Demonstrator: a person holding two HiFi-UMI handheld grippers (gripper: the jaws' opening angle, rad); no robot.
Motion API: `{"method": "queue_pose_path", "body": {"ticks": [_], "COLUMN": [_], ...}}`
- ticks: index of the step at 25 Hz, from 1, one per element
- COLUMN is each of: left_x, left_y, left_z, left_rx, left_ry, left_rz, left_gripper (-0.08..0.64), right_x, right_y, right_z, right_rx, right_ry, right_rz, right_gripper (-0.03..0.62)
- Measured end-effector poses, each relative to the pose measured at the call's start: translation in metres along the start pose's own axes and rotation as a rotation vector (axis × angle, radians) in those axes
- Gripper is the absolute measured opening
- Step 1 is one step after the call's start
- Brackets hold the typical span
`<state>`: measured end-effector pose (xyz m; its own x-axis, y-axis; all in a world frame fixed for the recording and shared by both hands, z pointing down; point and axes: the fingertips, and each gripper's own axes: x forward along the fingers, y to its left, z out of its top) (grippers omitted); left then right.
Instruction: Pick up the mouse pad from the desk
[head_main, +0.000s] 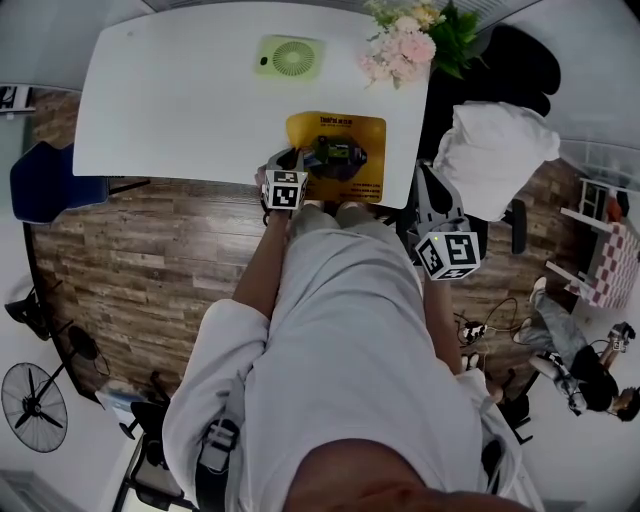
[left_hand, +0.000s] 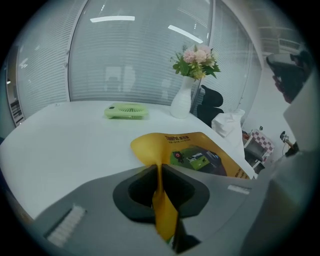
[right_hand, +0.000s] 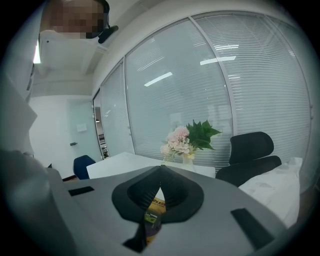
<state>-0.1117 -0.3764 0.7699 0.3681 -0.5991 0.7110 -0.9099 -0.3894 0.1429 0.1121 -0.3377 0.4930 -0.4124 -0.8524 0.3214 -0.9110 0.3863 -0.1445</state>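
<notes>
A yellow mouse pad (head_main: 340, 155) with a dark printed picture lies at the near edge of the white desk (head_main: 180, 100). My left gripper (head_main: 290, 162) is at the pad's near left corner. In the left gripper view its jaws (left_hand: 159, 172) are shut on the yellow mouse pad (left_hand: 200, 150), whose edge is bent up and pinched between the pads. My right gripper (head_main: 428, 200) hangs off the desk's right side, apart from the pad. Its tips (right_hand: 160, 170) meet with nothing between them; a bit of the pad (right_hand: 152, 212) shows behind them.
A green flat fan (head_main: 290, 57) lies at the desk's far side and a vase of flowers (head_main: 405, 40) stands at the far right corner. Right of the desk are a black chair (head_main: 520, 60) and white cloth (head_main: 495, 155). A blue chair (head_main: 40, 180) stands left.
</notes>
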Motion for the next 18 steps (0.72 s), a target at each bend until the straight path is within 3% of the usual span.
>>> {"method": "queue_pose_path", "body": {"ticks": [7, 11, 18], "left_x": [-0.028, -0.053, -0.098], "left_y": [-0.016, -0.031, -0.052], "left_z": [0.029, 0.056, 0.100], "left_rx": [0.048, 0.053, 0.135], "left_ry": [-0.099, -0.198, -0.330], "left_rz": [-0.042, -0.081, -0.103], "left_gripper": [0.028, 0.028, 0.023], "right_x": [-0.003, -0.003, -0.002], "right_y": [0.001, 0.006, 0.021], "right_z": [-0.005, -0.005, -0.010], "right_rx": [0.006, -0.001, -0.013], "right_ry": [-0.010, -0.016, -0.020], "right_rz": [0.003, 0.016, 0.044], "right_gripper": [-0.002, -0.002, -0.002]}}
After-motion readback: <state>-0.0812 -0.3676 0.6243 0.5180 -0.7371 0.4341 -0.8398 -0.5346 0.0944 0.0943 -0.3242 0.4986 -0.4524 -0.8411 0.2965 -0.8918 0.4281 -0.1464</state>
